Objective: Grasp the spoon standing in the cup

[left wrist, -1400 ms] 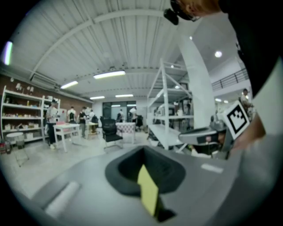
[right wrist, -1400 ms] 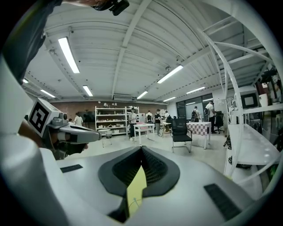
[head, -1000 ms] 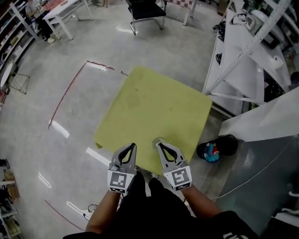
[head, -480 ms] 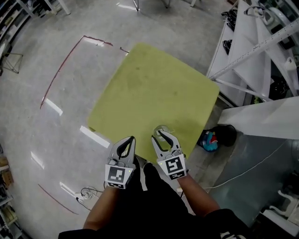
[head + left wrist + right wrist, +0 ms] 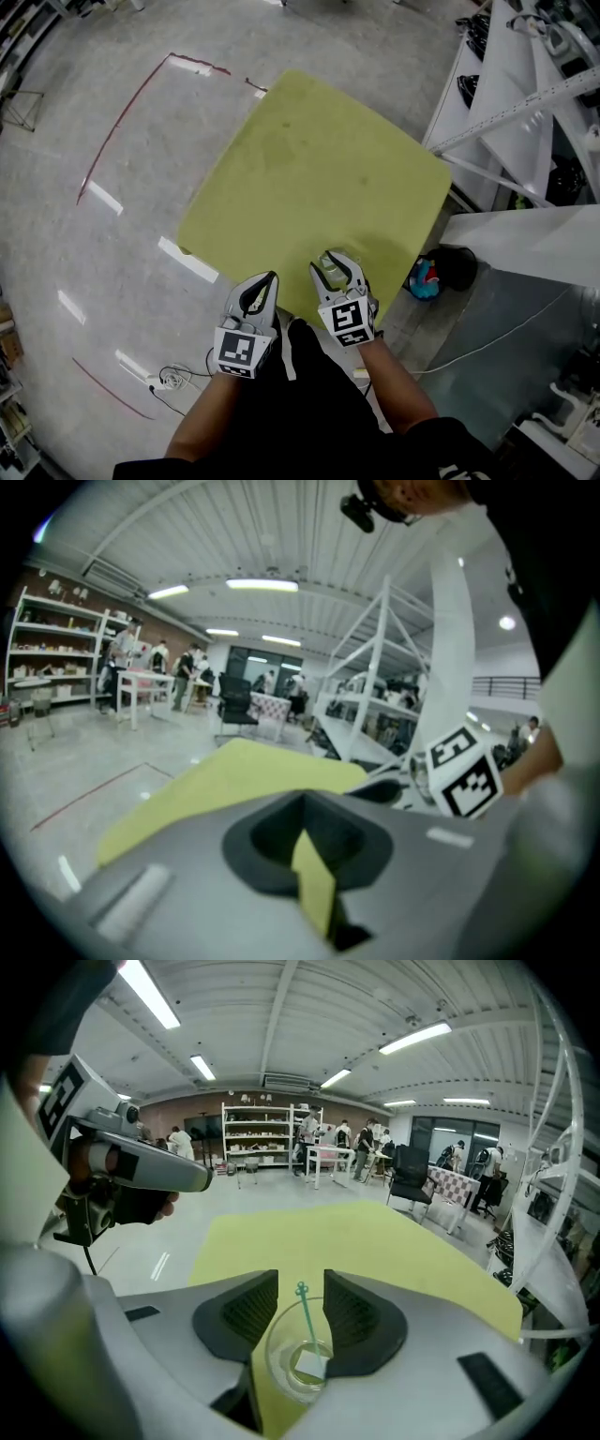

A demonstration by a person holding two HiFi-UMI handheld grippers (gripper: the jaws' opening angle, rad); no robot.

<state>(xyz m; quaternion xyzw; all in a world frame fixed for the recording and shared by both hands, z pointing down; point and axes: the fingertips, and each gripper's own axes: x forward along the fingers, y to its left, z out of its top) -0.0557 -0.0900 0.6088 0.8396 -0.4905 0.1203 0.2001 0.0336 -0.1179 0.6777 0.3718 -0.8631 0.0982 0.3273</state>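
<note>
A clear plastic cup (image 5: 281,1369) stands near the front edge of the yellow-green table (image 5: 309,178). A thin green spoon (image 5: 307,1321) leans upright in it, above a small white piece at the bottom. My right gripper (image 5: 300,1283) reaches over the cup with its jaws opening. The spoon's top stands in the gap between the pads, which do not press on it. In the head view the right gripper (image 5: 334,260) sits over the table's near edge. My left gripper (image 5: 269,278) hangs beside it, off the table's corner, jaws together and empty.
White shelving racks (image 5: 525,84) stand to the right of the table. A dark bag with a colourful object (image 5: 439,279) lies on the floor by the table's right corner. Red tape (image 5: 117,141) marks the grey floor at the left, and a cable (image 5: 164,382) lies near my feet.
The right gripper's jaws have parted and now straddle the cup and spoon. Both grippers and the table have shifted a little in the head view.
</note>
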